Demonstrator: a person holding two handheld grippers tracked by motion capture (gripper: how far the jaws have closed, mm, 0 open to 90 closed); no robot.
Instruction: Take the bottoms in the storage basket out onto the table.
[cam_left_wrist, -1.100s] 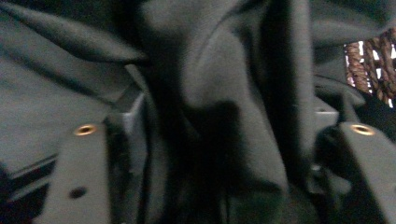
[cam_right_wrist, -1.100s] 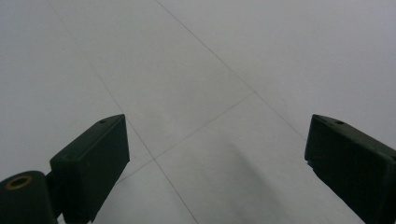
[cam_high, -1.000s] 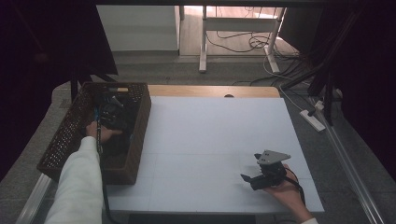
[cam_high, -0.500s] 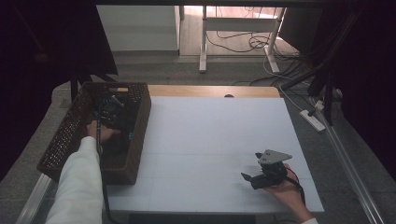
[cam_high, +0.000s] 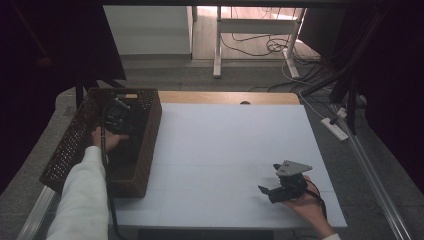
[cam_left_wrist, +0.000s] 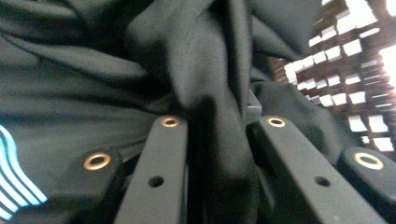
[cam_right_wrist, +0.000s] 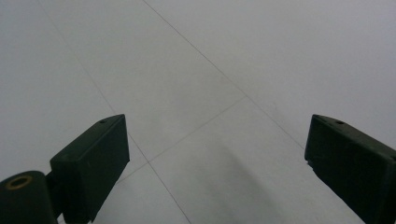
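The left gripper (cam_left_wrist: 217, 154) was clenched on a fold of black cloth (cam_left_wrist: 219, 93), its jaws having just been closing, and the fold stood pinched between them. The cloth was dark, soft and creased, with thin pale blue stripes at one edge. It lay bunched inside the woven basket (cam_high: 150, 145) at the left side of the table (cam_high: 235, 150), right under and around the jaws; in the left gripper view, light came through the basket's weave behind it. In the high view the left gripper (cam_high: 116, 120) reached down into the basket. The right gripper (cam_high: 272, 190) rested released on the white tabletop, jaws wide apart, well away from the cloth.
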